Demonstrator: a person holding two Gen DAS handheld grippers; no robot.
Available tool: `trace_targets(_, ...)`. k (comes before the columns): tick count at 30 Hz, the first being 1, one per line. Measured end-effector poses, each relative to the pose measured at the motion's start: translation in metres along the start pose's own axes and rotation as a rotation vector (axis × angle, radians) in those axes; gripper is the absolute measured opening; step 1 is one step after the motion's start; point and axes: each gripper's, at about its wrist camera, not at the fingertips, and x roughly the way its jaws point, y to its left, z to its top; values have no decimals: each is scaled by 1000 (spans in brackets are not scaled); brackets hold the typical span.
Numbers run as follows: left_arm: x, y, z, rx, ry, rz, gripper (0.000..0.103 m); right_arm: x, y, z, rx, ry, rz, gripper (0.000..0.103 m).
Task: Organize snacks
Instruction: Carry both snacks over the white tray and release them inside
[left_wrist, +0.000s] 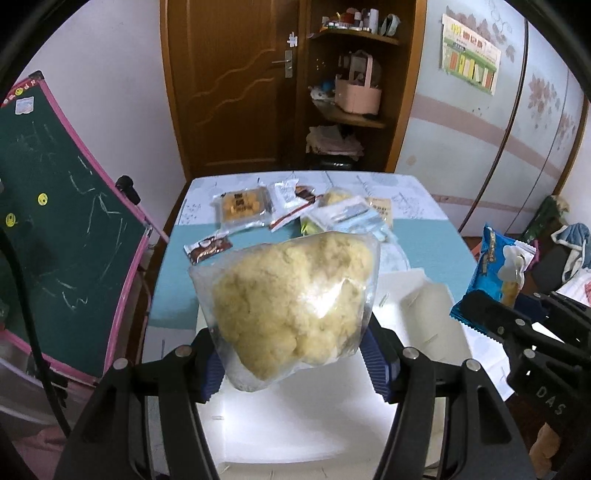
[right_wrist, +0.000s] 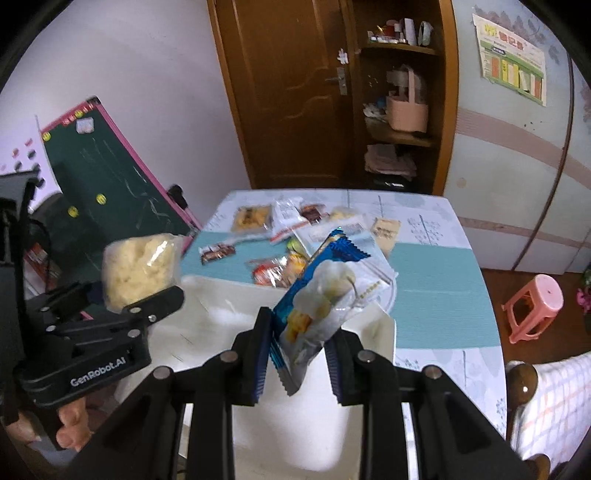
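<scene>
My left gripper is shut on a clear bag of pale yellow puffed snack and holds it above a white box. The same bag shows at the left of the right wrist view, in the left gripper. My right gripper is shut on a blue and white snack packet, also above the white box. That packet shows at the right of the left wrist view. Several more snack packets lie in a loose pile on the far half of the table.
The table has a teal and patterned cloth. A green chalkboard with a pink frame leans at the left. A brown door and a shelf stand behind. A pink stool is on the floor at the right.
</scene>
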Motion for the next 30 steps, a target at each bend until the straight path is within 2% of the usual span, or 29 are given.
trace_targets(2,3,-1,-6,0,7,0,62,6,1,-4,-4,17,-19,28)
trace_targets(7,14,-2,-15,4,30,20,62,20,4,-15,-12,81,13,28)
trace_targets(12,34,-1,-24,-19,129,-15,62,41,3,-24,12,171,18,28)
trace_targets(17,46,-5,-34,-11,185,-16,63,47,5,-29,9,202,1,30)
trace_targets(22,51,-7,-36,-5,219,6,72,51,3,-31,14,223,-8,32)
trace_targets(24,53,-7,-36,-4,231,4,75,53,2,-32,23,233,-3,40)
trace_targets(28,57,-9,-36,19,249,38,75,55,-2,-33,41,245,-16,50)
trace_targets(30,58,-9,-36,18,252,44,75,56,-3,-33,48,248,-28,58)
